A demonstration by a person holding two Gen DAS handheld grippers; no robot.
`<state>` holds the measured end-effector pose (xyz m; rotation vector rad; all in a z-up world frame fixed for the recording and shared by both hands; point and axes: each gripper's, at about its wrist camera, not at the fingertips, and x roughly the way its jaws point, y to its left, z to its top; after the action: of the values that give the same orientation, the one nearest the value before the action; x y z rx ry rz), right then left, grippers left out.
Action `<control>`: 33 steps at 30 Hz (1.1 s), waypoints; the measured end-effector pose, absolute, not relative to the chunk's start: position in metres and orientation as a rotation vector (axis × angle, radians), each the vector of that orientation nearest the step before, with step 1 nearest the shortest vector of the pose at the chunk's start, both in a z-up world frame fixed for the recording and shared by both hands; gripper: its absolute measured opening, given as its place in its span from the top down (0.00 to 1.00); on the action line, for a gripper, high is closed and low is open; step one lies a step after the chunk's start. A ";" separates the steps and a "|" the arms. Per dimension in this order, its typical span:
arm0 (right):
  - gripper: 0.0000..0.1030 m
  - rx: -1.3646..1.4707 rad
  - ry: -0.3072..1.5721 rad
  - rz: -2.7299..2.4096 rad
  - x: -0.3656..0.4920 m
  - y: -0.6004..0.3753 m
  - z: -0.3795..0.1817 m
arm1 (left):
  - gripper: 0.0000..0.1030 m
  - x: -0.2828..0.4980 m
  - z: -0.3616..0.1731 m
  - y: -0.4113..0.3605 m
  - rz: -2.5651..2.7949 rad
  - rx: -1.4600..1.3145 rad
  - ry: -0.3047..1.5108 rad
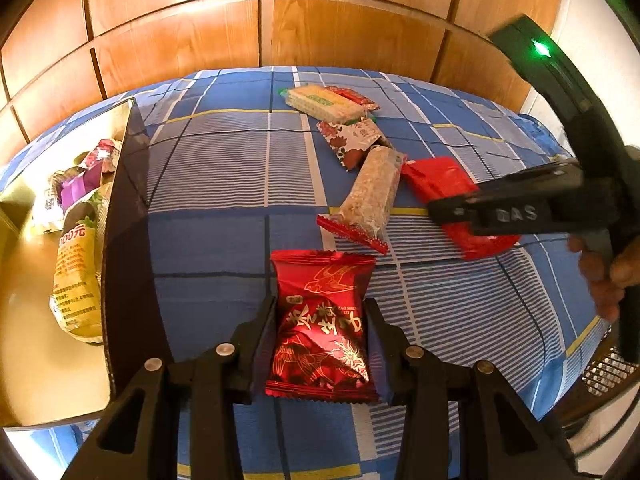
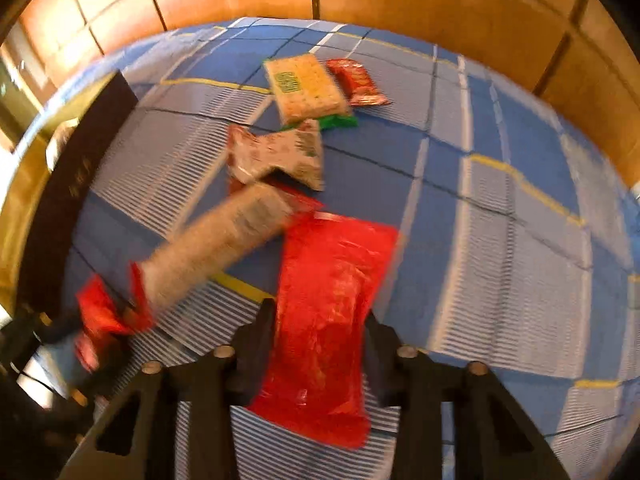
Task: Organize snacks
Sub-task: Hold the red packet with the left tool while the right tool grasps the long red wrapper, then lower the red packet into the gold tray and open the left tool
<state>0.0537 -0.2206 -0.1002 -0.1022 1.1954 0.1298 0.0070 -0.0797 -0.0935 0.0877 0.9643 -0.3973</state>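
Left wrist view: left gripper [image 1: 320,320] clamped on dark red foil snack packet [image 1: 320,320], lower centre; box [image 1: 128,216] with snacks at left.

Right wrist view: right gripper [image 2: 320,320] pinching plain red packet [image 2: 326,316], lower centre; blurred.

Glossy red foil wraps the snack packet [image 1: 320,328] between the matt black plastic fingers [image 1: 256,340] of the left tool [image 1: 320,320], its bare metal pivot pins [image 1: 225,348] catching light. A shiny plain red plastic wrapper [image 2: 328,304] lies in the right tool [image 2: 320,328]. Woven blue plaid cloth [image 1: 224,208] covers the surface before polished wood panelling [image 1: 180,40]. The box [image 1: 128,216] is dark outside, mirror-gold within.
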 end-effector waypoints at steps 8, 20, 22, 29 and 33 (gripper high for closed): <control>0.62 -0.140 1.203 0.203 0.040 -0.268 -0.108 | 0.59 0.008 -0.094 -0.082 -0.389 0.094 0.954; 0.62 -0.199 1.107 0.182 0.015 -0.269 -0.106 | 0.60 0.006 -0.048 -0.055 -0.411 -0.038 0.897; 0.62 -0.191 1.100 0.186 0.012 -0.272 -0.106 | 0.60 0.008 -0.029 -0.037 -0.427 -0.123 0.877; 0.62 -0.165 1.084 0.194 0.016 -0.271 -0.108 | 0.60 0.027 0.003 0.046 -0.224 -0.279 0.816; 0.62 -0.153 1.077 0.194 0.016 -0.272 -0.108 | 0.60 0.045 -0.018 0.101 -0.044 -0.363 0.912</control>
<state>0.0159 -0.2718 -0.1079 -0.1530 1.0774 0.1941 0.0445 0.1012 -0.0181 -0.3628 0.9120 -0.0441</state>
